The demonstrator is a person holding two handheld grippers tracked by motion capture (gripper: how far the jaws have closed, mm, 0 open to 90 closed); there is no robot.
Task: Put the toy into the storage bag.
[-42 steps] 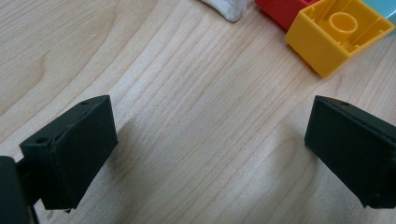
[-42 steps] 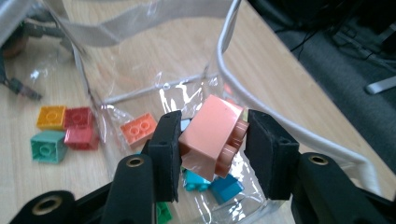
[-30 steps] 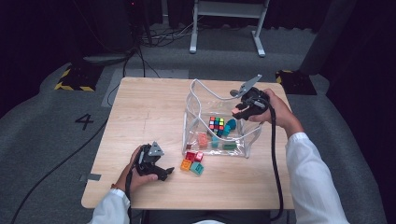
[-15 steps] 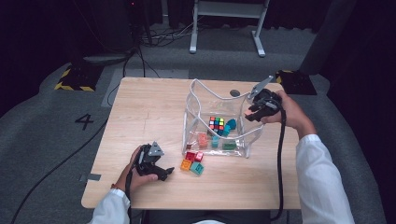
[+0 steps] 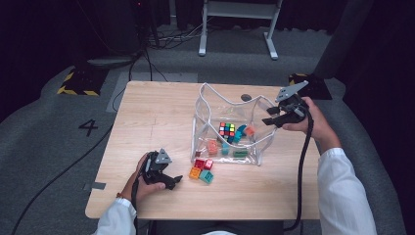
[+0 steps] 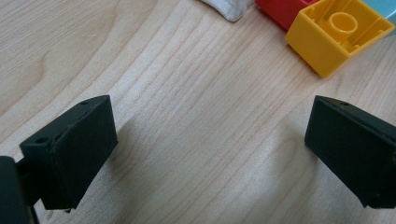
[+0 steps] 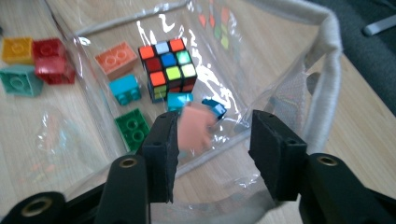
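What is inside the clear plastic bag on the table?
The clear plastic bag holds a multicoloured puzzle cube, an orange brick, a green brick, teal bricks and a blurred salmon-pink brick. Whatever lies beneath the cube is hidden.

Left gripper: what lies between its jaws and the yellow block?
Bare wood. In the left gripper view the left gripper stands open over the table, with only grain up to the yellow block.

Block (image 7: 195, 127): salmon-orange, blurred — in mid-air between the jaws, above the bag's floor.
Bag (image 5: 261, 106): clear plastic, white-rimmed, open-topped — on the table.
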